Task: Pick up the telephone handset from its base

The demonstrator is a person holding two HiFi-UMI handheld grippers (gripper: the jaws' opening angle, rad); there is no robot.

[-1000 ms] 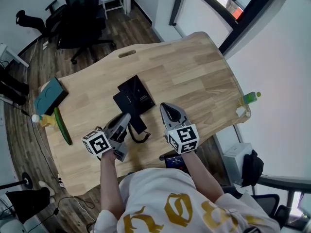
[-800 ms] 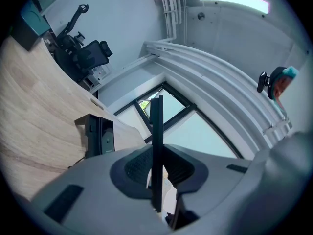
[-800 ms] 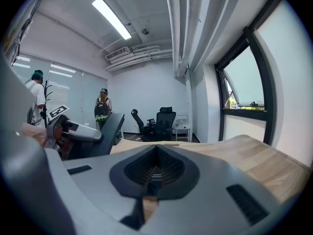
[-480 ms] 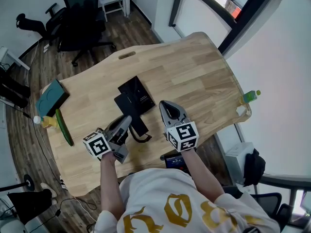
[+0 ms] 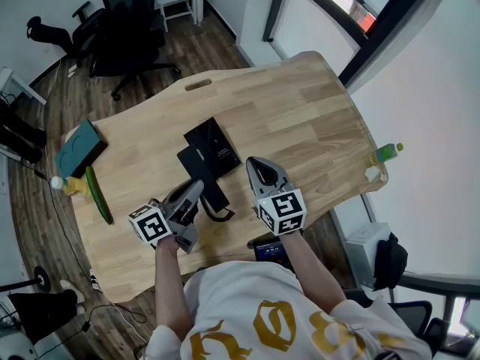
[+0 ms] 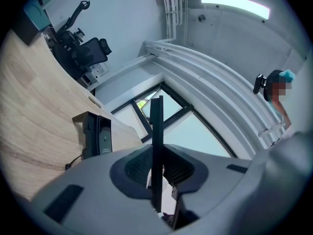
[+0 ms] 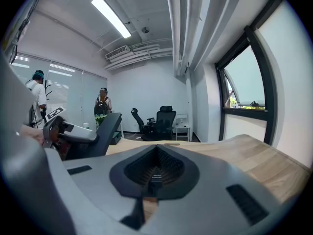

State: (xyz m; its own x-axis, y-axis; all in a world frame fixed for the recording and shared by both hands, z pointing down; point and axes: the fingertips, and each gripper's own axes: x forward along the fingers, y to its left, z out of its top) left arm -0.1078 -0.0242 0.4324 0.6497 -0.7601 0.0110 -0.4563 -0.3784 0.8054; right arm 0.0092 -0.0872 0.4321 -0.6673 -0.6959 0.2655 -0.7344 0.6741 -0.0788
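Just in front of base (image 5: 214,142): handset (image 6: 156,126) clamped edge-on in my left claw (image 5: 194,189), seemingly lifted clear. Right claw (image 5: 260,169), beside base, jaws together, empty. Risks: cord (image 5: 218,214) pulls taut, drags base; narrow grip, handset twists out.

I find the room bright and even, lit by a ceiling strip (image 7: 111,16) and daylight through the window (image 7: 244,87). Both gripper views bow hard toward dark rims; the right gripper (image 7: 152,177) sits soft-focused against the lens.
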